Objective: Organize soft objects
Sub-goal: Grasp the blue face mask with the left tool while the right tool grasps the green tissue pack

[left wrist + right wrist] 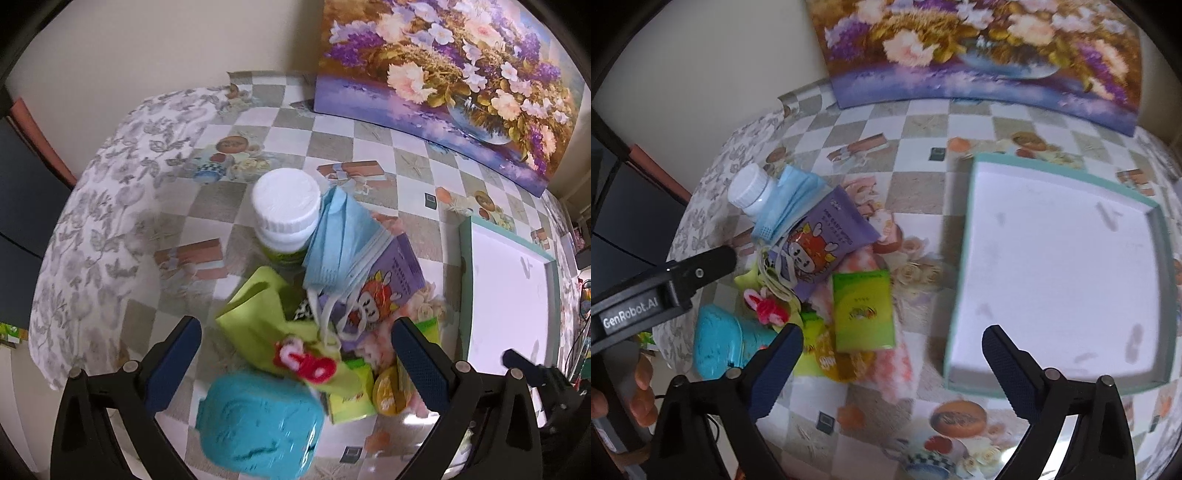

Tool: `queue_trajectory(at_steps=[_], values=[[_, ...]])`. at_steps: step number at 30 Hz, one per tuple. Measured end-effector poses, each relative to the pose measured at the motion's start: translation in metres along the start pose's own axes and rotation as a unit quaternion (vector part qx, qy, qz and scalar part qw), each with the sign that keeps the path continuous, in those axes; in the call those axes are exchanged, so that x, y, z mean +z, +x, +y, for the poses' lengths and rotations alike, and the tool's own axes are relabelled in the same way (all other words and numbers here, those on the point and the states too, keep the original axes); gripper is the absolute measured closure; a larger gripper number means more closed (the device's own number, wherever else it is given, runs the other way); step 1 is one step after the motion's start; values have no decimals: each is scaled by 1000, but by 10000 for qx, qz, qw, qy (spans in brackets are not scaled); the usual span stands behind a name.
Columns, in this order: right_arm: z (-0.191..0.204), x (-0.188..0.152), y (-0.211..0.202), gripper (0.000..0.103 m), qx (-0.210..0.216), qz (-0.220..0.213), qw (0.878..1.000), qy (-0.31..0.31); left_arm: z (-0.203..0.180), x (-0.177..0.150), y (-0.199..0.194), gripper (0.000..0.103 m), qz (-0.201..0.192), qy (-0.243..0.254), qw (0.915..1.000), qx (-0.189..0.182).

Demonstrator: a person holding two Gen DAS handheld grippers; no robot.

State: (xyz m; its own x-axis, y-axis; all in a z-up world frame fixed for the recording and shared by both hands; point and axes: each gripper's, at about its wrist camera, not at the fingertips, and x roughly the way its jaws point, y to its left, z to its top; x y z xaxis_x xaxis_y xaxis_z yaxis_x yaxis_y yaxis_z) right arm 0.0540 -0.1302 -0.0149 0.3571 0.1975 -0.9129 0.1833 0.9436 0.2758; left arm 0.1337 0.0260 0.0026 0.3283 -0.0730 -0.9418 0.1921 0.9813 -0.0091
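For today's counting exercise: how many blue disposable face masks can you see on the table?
1. The pale blue pleated face mask leans against the white-capped plastic bottle, draped over the purple wipes packet. More could be hidden in the pile.

A heap sits left of the tray [967, 236] on my table [916, 122] — masks [792, 199] between bottle [748, 188] and wipes pack [820, 240], painting [979, 48] behind.

left gripper [297, 363]: your fingers spread wide, gripping nothing | right gripper [892, 363]: your fingers spread wide, nothing between them
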Motion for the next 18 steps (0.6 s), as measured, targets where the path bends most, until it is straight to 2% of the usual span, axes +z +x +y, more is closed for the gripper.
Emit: queue_trajectory(at_steps=[10, 16, 17, 18], values=[[12, 5, 50, 26, 136, 557, 9983, -79, -7, 29, 37, 18, 212, 14, 9997, -156], [15, 5, 60, 46, 180, 648, 9976, -144, -9, 34, 53, 45, 348, -46, 9988, -333], [16, 5, 61, 51, 197, 656, 9975, -148, -9, 35, 54, 52, 358, -63, 9987, -364], [16, 5, 61, 52, 211, 651, 9976, -145, -9, 34, 56, 58, 370, -93, 9985, -401]])
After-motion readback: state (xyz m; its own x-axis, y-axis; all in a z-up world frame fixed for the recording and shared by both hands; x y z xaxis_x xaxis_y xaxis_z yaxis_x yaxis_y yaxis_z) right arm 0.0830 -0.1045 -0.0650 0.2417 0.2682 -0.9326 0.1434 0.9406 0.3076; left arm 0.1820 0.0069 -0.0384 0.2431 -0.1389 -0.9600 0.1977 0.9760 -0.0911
